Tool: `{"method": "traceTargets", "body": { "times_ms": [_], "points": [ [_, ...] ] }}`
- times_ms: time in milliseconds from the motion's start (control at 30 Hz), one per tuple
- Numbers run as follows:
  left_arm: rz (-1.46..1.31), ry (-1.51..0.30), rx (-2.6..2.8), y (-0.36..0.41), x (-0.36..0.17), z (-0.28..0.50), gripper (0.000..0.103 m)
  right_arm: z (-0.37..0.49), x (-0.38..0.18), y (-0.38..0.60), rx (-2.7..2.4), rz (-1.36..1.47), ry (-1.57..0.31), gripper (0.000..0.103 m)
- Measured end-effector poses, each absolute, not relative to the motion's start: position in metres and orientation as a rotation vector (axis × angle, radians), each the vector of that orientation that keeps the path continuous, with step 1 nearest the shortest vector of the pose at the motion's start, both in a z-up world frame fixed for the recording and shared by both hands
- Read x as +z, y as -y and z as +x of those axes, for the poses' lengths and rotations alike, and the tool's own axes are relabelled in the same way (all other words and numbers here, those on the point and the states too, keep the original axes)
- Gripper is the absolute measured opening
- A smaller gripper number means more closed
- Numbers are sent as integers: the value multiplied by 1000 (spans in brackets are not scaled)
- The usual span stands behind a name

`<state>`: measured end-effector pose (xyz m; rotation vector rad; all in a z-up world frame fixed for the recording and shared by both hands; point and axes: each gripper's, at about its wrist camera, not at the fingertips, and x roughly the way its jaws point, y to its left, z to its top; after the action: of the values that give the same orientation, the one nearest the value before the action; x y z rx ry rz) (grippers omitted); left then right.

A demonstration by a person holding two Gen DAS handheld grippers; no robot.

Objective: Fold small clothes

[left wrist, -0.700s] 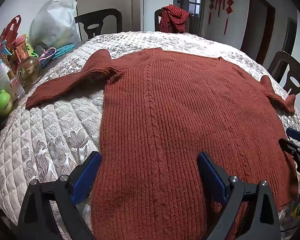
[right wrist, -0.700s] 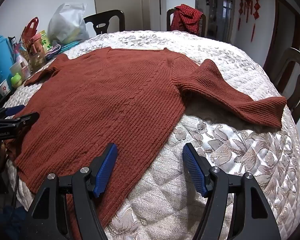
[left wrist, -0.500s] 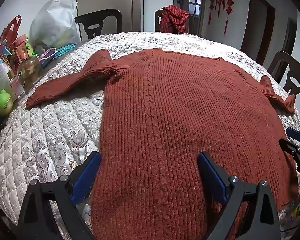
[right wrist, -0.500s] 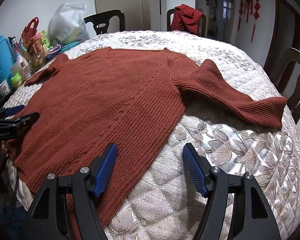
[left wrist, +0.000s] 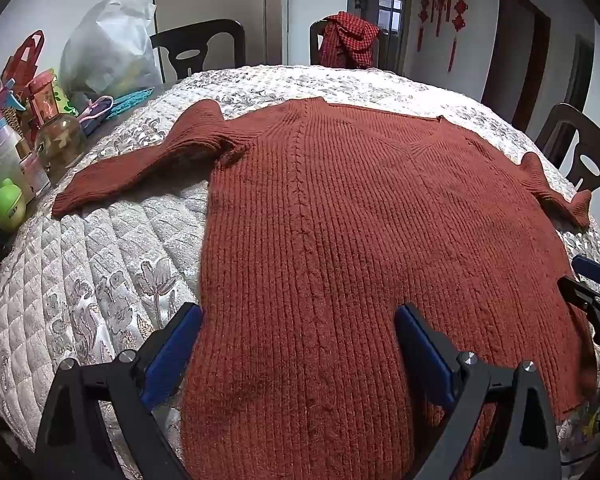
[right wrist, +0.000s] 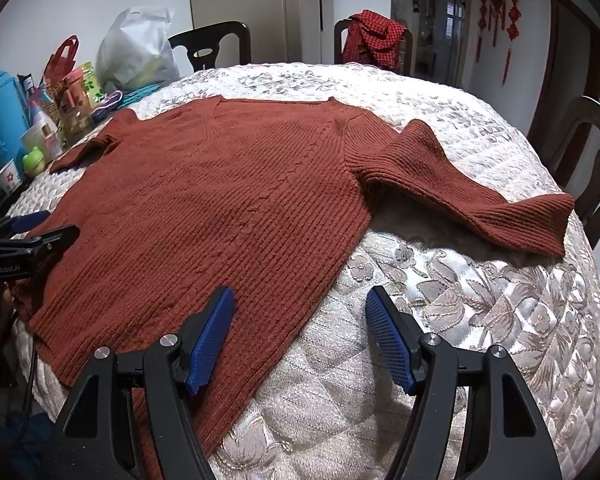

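Lying flat and face up on the quilted floral cover (left wrist: 84, 280) of the round desk: a rust-red ribbed sweater (left wrist: 340, 240), hem toward the cameras, V-neck toward the far side. One sleeve (left wrist: 140, 164) stretched out toward the clutter at the desk's edge, the other sleeve (right wrist: 460, 184) bent at the elbow and resting on the cover, cuff near the rim.

Left gripper (left wrist: 298, 340) low over the hem, blue-padded fingers (left wrist: 172, 344) spread wide, one off the sweater's side edge, the other above the knit; nothing pinched. Right gripper (right wrist: 300, 328) likewise spread and empty, straddling the sweater's other side edge, one finger (right wrist: 212, 340) over the knit, the other over bare cover.

Beside the desk's edge: a blue thermos (right wrist: 0, 120), a green frog-shaped bottle (left wrist: 6, 204), a glass jar (left wrist: 60, 144) and a white plastic bag (left wrist: 108, 48). Beyond, dark wooden chairs, one draped with a red checked garment (left wrist: 350, 40).
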<state>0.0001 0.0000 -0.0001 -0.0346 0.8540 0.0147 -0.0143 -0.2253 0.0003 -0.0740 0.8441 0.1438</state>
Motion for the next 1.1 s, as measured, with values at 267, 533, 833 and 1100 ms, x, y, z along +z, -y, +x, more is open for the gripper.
{"method": "traceTargets", "body": {
  "times_ms": [267, 533, 833, 1100],
  "points": [
    [-34, -853, 18, 1, -1, 1, 98, -15, 1, 225, 143, -73, -842, 69],
    [-36, -849, 20, 1, 1, -1, 98, -15, 1, 225, 143, -73, -841, 69],
    [-36, -844, 21, 1, 1, -2, 98, -15, 0, 225, 143, -73, -840, 69],
    [-38, -844, 20, 0, 1, -2, 98, -15, 0, 225, 142, -74, -840, 69]
  ]
}}
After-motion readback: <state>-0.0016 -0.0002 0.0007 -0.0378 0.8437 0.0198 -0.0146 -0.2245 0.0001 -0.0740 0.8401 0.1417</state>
